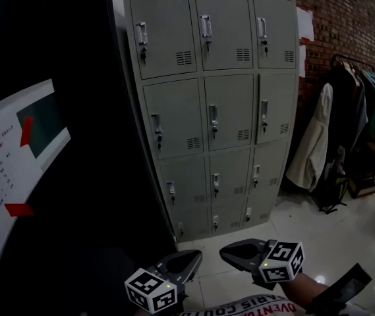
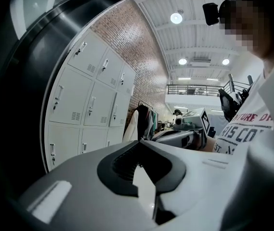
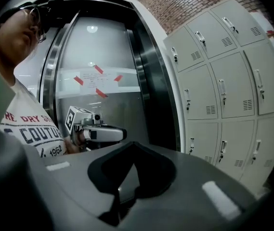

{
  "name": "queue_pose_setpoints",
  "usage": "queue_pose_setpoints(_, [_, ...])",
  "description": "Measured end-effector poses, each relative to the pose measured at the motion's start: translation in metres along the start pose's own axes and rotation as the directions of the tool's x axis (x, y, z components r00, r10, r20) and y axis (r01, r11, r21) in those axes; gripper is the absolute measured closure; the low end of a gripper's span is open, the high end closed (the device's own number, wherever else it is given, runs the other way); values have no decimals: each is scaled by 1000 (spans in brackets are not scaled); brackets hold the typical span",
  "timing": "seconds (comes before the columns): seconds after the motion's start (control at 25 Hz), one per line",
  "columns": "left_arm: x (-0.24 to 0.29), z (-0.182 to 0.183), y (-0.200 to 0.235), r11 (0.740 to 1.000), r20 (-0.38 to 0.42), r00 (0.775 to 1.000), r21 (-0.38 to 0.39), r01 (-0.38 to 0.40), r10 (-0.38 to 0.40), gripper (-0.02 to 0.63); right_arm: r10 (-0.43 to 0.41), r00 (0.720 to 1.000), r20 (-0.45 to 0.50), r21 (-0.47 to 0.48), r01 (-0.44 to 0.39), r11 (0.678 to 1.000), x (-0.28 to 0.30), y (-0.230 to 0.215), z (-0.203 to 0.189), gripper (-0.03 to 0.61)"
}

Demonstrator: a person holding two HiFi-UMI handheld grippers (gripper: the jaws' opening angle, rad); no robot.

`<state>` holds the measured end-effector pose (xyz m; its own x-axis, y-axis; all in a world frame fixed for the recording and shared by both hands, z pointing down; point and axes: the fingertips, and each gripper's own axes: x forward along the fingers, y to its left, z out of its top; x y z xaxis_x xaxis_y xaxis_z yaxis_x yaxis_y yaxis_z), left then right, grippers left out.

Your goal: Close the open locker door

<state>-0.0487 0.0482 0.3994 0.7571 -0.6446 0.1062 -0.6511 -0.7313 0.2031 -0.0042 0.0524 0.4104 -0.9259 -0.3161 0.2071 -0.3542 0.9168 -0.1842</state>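
1. Two tools held low at the person's torso, side by side: the left gripper (image 1: 190, 259) and right gripper (image 1: 230, 251) both point ahead, each with jaws pressed together on nothing.
2. Well apart from them, the grey locker bank (image 1: 230, 110) stands against a brick wall (image 1: 345, 18); which door is ajar cannot be told.
3. Print on the person's shirt (image 3: 26, 129) reads "COUTU" and "1962".
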Motion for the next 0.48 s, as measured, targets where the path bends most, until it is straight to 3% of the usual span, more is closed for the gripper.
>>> queue_pose_setpoints(0.48, [5, 6, -8, 1000, -4, 1000, 23, 18, -18, 609, 9, 1000, 5, 11, -9, 1000, -1, 5, 0, 584])
